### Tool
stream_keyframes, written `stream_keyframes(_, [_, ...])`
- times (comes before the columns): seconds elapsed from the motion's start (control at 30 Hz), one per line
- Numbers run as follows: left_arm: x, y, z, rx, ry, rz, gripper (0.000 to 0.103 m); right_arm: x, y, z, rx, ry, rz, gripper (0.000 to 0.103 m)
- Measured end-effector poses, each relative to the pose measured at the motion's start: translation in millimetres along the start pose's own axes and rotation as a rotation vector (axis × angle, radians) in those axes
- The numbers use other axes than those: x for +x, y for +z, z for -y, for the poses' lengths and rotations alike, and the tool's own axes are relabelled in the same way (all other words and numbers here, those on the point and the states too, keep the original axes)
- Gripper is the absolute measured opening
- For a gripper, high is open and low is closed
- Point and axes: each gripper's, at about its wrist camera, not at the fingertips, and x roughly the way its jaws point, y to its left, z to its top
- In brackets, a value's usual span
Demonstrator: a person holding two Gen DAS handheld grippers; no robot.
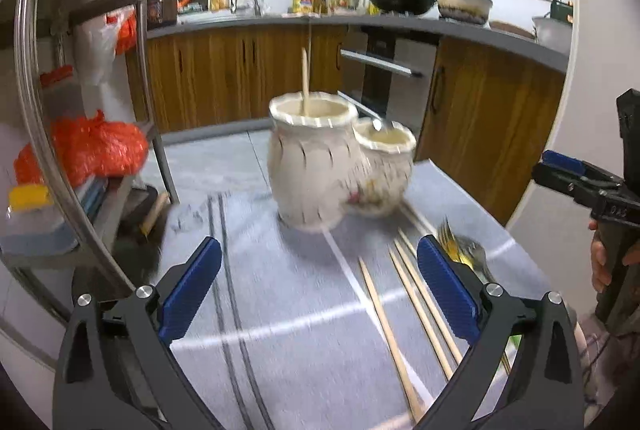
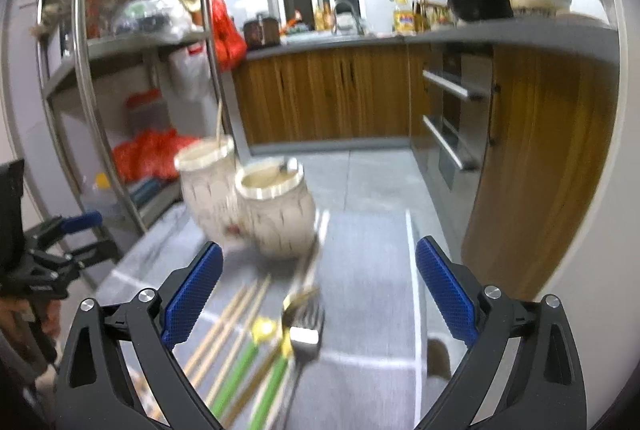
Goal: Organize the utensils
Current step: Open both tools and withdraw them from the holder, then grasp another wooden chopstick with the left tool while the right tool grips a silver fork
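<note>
Two cream ceramic jars stand joined on a grey cloth. The larger jar (image 1: 310, 165) holds one upright wooden chopstick (image 1: 305, 77); the smaller jar (image 1: 386, 169) holds a metal utensil. Loose wooden chopsticks (image 1: 416, 294) and gold and silver cutlery (image 1: 464, 250) lie on the cloth in front of the jars. My left gripper (image 1: 320, 286) is open and empty, above the cloth short of the jars. My right gripper (image 2: 320, 290) is open and empty, above a silver fork (image 2: 306, 334), green-handled utensils (image 2: 236, 378) and chopsticks (image 2: 228, 326). The jars (image 2: 276, 213) stand ahead of it.
A metal shelf rack (image 1: 80, 133) with orange bags and containers stands to the left. Wooden kitchen cabinets (image 1: 248, 77) and an oven run along the back and right. The right gripper (image 1: 580, 185) shows at the right edge of the left wrist view.
</note>
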Motion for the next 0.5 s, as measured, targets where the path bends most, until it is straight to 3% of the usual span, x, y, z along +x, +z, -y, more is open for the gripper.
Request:
stream_keyframes(0.23, [16.5, -35.6, 8.7, 0.006, -0.001, -0.118, 0.097, 14.8, -40.3, 2.6, 0.0, -0.015, -0.122, 0.096])
stream_keyframes(0.5, [36.2, -47.9, 20.8, 0.011, -0.008, -0.192, 0.097, 30.1, -49.6, 7.1, 0.019, -0.006, -0.187, 0.096])
